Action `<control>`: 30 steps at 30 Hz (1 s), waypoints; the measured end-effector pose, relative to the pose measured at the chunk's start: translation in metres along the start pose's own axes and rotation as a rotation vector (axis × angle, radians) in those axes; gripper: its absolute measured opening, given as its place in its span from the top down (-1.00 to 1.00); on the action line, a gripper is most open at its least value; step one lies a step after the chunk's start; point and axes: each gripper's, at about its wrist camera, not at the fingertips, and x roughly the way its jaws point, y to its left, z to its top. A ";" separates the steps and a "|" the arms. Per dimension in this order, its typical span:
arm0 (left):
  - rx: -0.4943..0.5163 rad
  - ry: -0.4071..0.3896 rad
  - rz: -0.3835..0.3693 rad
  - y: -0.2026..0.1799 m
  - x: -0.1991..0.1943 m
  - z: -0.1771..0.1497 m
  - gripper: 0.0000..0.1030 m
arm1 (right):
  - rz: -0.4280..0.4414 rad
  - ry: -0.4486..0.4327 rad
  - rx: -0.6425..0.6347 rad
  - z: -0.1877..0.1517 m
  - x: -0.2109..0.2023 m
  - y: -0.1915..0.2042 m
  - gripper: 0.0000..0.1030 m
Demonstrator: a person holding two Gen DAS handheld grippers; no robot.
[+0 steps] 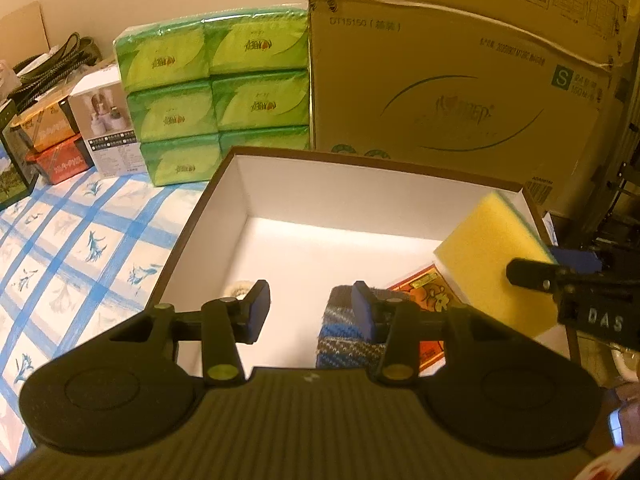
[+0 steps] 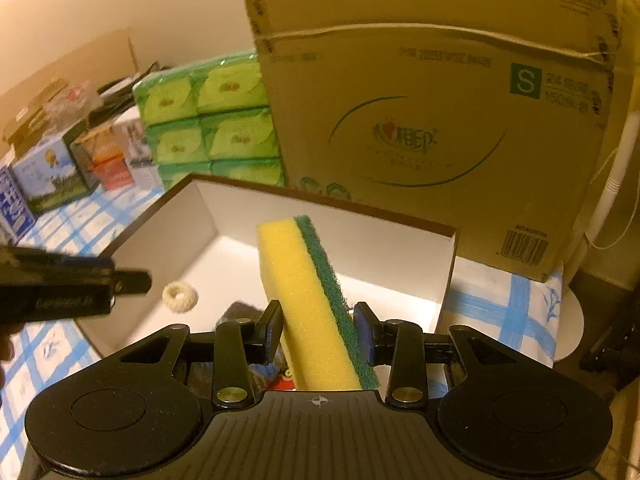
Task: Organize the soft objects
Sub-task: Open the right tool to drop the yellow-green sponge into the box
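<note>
- Jaws of your left gripper (image 1: pixel 311 307) stand apart in the left wrist view, with nothing pressed between the pads; they hang over the near part of the white box (image 1: pixel 360 184).
- Just beside the right-hand pad in that view lies a knitted cloth (image 1: pixel 347 344) in blue and grey, already on the box floor, apart from your grip as far as you can see.
- A small cream ring (image 1: pixel 239 290) sits near the box's left wall, and a red printed packet (image 1: pixel 426 292) lies to the right, partly under the cloth.
- At the right edge of the same view, your right gripper carries the yellow sponge (image 1: pixel 496 256) over the box's right side.
- From the right wrist view, your right gripper (image 2: pixel 316 330) is clamped on the sponge (image 2: pixel 308 300), foam against one pad and green scourer against the other, the sponge tilted above the box interior (image 2: pixel 248 216).
- Judging by this, the cloth and ring are stowed; the sponge is over the box but not yet let go.
- Green tissue packs (image 2: pixel 216 128) on the chequered bench (image 2: pixel 500 312) stand far left; whether they belong to your task you cannot tell.
</note>
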 end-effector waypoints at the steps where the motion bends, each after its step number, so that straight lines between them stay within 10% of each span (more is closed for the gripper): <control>1: -0.002 0.000 -0.004 0.001 -0.001 -0.001 0.15 | 0.007 0.000 0.001 0.000 0.000 0.000 0.25; 7: 0.000 0.006 -0.021 0.005 -0.011 -0.005 0.03 | 0.000 -0.003 -0.018 -0.002 -0.003 -0.001 -0.20; 30: -0.006 -0.048 0.023 0.029 -0.139 -0.104 -0.36 | 0.125 0.003 -0.091 -0.074 -0.113 0.023 -0.24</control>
